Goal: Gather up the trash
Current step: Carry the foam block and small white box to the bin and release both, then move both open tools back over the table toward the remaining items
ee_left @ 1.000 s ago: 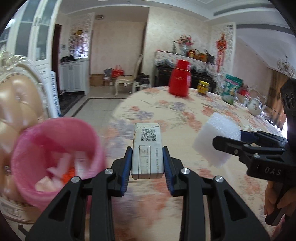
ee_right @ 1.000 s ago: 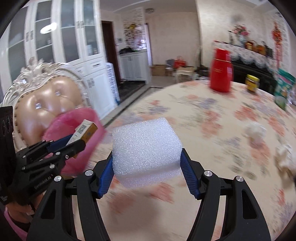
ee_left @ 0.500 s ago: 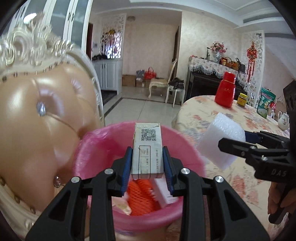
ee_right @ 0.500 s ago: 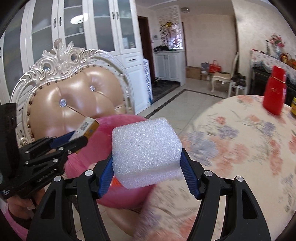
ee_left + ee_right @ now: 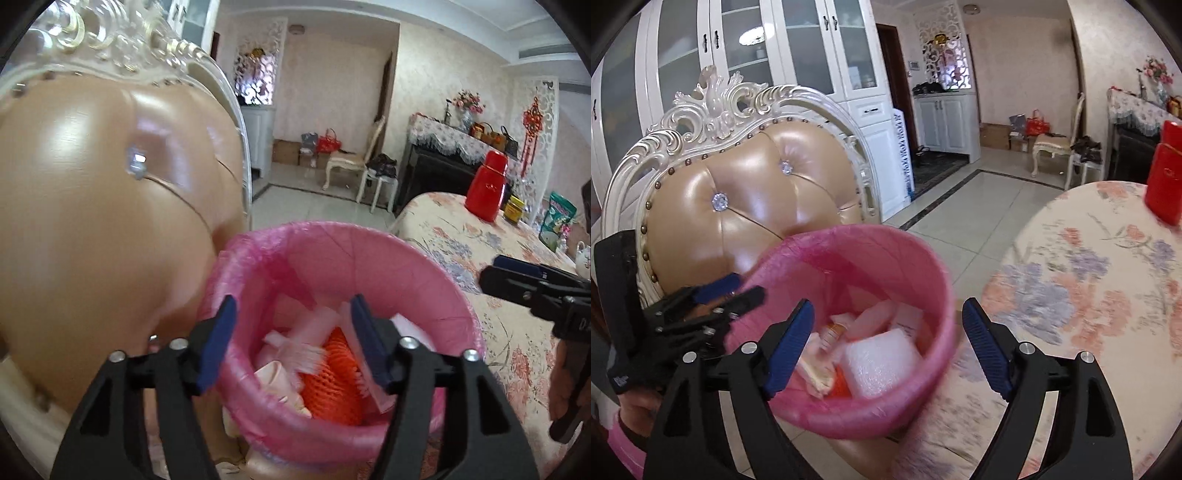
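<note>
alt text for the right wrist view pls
The right hand-held gripper hangs over a pink-lined bin, jaws opening and empty, with a white foam block lying among the trash inside. An ornate tan chair stands behind, and a floral table sits right.

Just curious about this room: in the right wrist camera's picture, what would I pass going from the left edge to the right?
Left hand-held gripper → tan padded chair back → pink trash bin → flowered tablecloth → red flask.

Glossy padded chair [image 5: 746,206]; crinkly plastic bin liner [image 5: 332,254].
</note>
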A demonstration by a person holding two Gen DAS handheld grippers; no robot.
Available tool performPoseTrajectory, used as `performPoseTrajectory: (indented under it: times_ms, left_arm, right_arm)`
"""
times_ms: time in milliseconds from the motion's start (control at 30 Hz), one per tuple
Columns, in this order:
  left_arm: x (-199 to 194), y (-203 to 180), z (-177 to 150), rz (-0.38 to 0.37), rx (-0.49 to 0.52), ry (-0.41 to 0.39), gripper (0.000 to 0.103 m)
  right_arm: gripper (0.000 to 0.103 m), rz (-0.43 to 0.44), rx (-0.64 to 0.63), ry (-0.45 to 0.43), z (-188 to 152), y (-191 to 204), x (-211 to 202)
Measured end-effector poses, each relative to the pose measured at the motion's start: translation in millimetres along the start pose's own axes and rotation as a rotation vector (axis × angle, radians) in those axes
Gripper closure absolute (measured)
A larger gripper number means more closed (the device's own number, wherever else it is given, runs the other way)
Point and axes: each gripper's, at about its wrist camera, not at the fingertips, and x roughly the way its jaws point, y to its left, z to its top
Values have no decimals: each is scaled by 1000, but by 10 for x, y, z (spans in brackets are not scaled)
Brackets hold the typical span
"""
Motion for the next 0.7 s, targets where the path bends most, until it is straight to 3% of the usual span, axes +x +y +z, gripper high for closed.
performPoseTrajectory:
  times_ms: [67,167,400,700]
  left_arm:
    - [-111,-37,-43,5,-7,-16,27]
    - [-251,-160,-77,-6,-20,-36,5]
    - [-354,-976,-82,-161,62,-34,5]
    - [-360,-2710,-71,-446,218,-1,5]
  right_arm:
    - [25,-21,3,-6,-50,-84,-126]
    - [25,-87,19,-10,-151,-275,-383]
    - [23,-232,109,-45,-460,-877,-1071]
    - [23,-493,333,-107,-1062,-1989,-2262]
